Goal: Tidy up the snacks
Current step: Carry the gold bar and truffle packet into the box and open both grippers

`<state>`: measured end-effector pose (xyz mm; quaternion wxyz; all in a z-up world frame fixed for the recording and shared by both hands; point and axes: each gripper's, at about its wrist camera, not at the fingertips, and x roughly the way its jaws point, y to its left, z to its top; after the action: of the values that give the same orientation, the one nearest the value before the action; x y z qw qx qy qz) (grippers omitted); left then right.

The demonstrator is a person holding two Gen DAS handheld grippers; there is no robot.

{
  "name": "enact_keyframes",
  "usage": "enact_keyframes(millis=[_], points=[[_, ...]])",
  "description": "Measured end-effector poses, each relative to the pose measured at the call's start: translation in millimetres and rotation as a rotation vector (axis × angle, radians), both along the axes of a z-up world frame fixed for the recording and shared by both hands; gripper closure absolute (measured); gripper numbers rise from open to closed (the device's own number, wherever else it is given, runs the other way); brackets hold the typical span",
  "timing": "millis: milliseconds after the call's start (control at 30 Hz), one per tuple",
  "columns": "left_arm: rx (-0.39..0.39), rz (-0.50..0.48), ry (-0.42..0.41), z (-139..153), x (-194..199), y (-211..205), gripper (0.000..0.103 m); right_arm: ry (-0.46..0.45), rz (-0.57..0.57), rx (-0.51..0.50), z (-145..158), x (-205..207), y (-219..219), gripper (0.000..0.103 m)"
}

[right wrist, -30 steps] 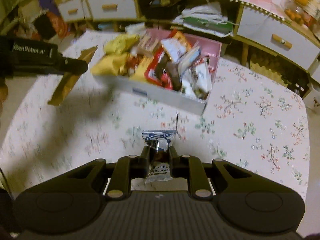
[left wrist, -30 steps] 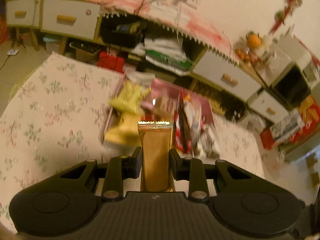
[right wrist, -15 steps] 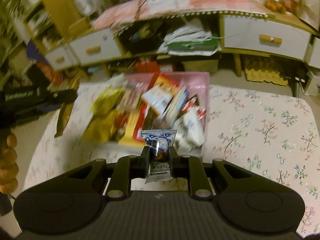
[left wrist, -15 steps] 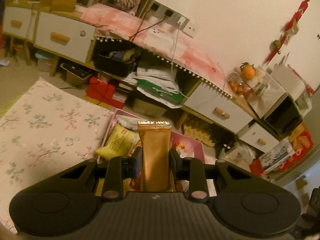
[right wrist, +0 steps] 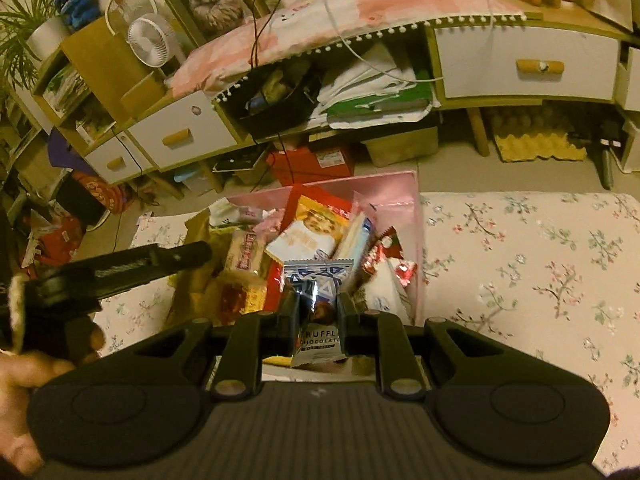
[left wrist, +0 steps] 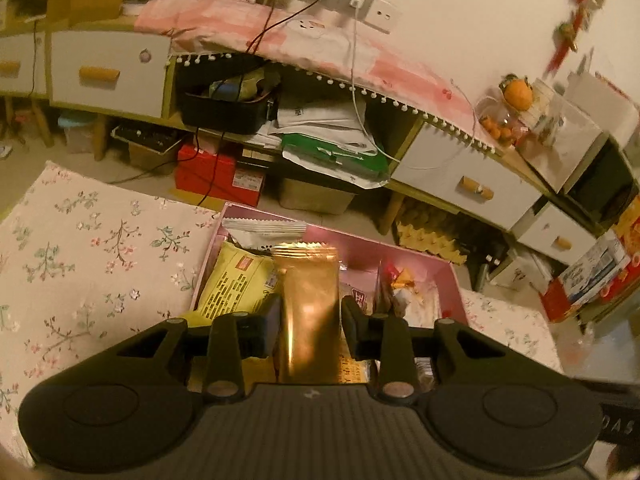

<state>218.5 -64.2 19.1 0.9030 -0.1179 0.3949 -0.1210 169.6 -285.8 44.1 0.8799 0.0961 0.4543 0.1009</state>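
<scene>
Holding one snack per gripper over the pink box (right wrist: 416, 208), both poised for a drop; left gripper (left wrist: 310, 312) is clamped on a gold packet (left wrist: 310, 300), fingers pressing its two long edges so it stands upright along the view axis; right gripper (right wrist: 319, 306) is clamped on a chocolate truffle packet (right wrist: 319, 292), gripped at mid-height with the crimped top sticking out past the fingertips. Edge grips look deliberate: thin foil packs are easiest to pinch across the width, and they fall clean once the fingers part.

Box sits on the table with the flowered cloth (right wrist: 540, 272), at its far edge near the cabinet; already crowded with snacks: a yellow bag (left wrist: 236, 284) at the left side, a white wrapper (left wrist: 260, 226) against the far wall, red and white packs on the right. In the right view the left gripper (right wrist: 132, 268) reaches in from the left over the box's left half; the right one hangs over the near middle, so the two are apart and should not collide.

Judgement: task is well along, most snacks are boxed; next is release of both packets. Risk: the pile is high, so a packet could slide off the heap and over the wall; height above the pile cannot be told.
</scene>
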Motion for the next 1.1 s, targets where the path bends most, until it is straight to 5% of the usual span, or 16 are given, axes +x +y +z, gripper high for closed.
enact_keyframes(millis=[400,533,667,1100], points=[[0.025,-0.004,-0.02,9.1,-5.8,3.6,0.056,-0.004,0.027,-0.078,-29.2,5.5,19.9,0.086],[0.027,0.008,-0.016,10.2,-5.7,5.6,0.053,-0.011,0.003,-0.119,-31.5,3.0,20.9,0.067],[0.027,0.021,0.0,9.9,-7.5,6.9,0.052,-0.034,-0.021,-0.082,-20.2,-0.4,9.3,0.067],[0.256,-0.029,-0.031,25.8,-58.1,-13.0,0.049,0.012,-0.044,-0.066,-12.3,-23.2,10.3,0.066]])
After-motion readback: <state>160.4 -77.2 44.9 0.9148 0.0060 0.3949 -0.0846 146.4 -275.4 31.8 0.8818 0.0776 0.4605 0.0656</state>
